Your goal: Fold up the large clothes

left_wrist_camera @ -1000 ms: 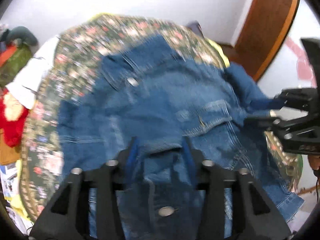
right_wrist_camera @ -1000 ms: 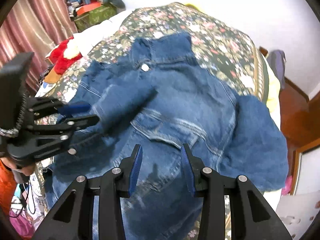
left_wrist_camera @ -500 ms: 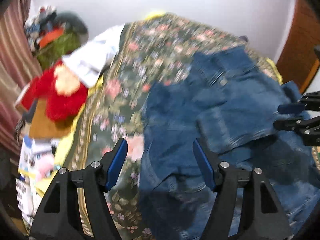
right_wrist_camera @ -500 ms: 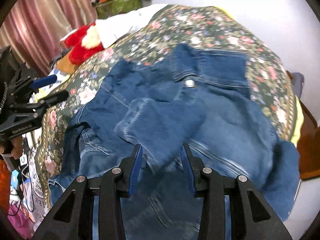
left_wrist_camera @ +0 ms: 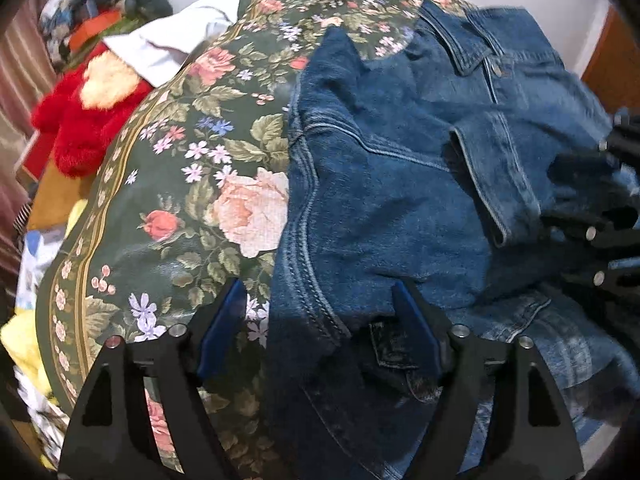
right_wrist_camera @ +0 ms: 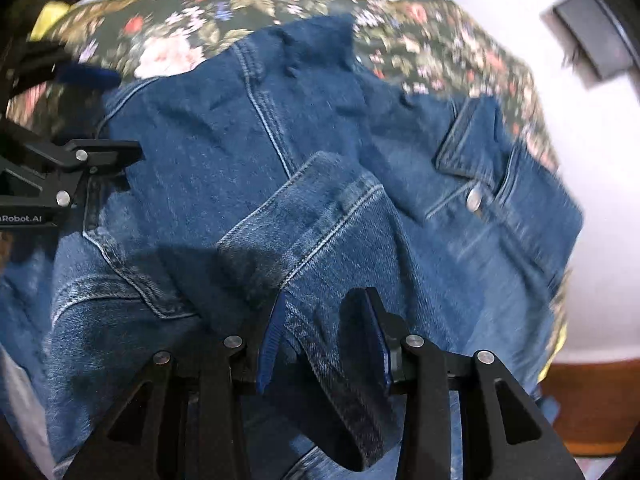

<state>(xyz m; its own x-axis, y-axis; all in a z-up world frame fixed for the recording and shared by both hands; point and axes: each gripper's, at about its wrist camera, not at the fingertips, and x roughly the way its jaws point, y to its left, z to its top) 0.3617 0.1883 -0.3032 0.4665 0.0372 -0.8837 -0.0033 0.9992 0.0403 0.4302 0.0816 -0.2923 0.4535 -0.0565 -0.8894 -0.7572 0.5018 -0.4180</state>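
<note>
- Two grippers work over one denim jacket [left_wrist_camera: 400, 184], which lies spread on a bed covered by a dark green floral bedspread [left_wrist_camera: 180, 184].
- In the left wrist view the left gripper [left_wrist_camera: 316, 328] has its jaws wide apart, blue pads facing each other, straddling the jacket's left edge: one finger is over the bedspread, the other over the denim. Nothing is pinched between them.
- In the right wrist view the right gripper [right_wrist_camera: 324, 340] has its jaws parted more narrowly, and a folded-over sleeve cuff [right_wrist_camera: 304, 220] runs down between the two pads. Whether the pads press the cloth I cannot tell; a gap shows on the right side.
- The same view shows the left gripper [right_wrist_camera: 104, 116] at the left edge, by the jacket's side seam.
- The right gripper [left_wrist_camera: 600, 200] appears dark and blurred at the right edge of the left wrist view, over the jacket's front.
- The jacket's collar [left_wrist_camera: 480, 36] points toward the far end of the bed, with a metal button [right_wrist_camera: 474, 200] just below it.
- The sleeve is folded across the jacket's body, its cuff lying on the chest.
- A red plush toy [left_wrist_camera: 80, 120] and a white cloth [left_wrist_camera: 176, 48] lie beside the bedspread's left border.
- Beyond the bed stands a white wall [right_wrist_camera: 592, 200].
</note>
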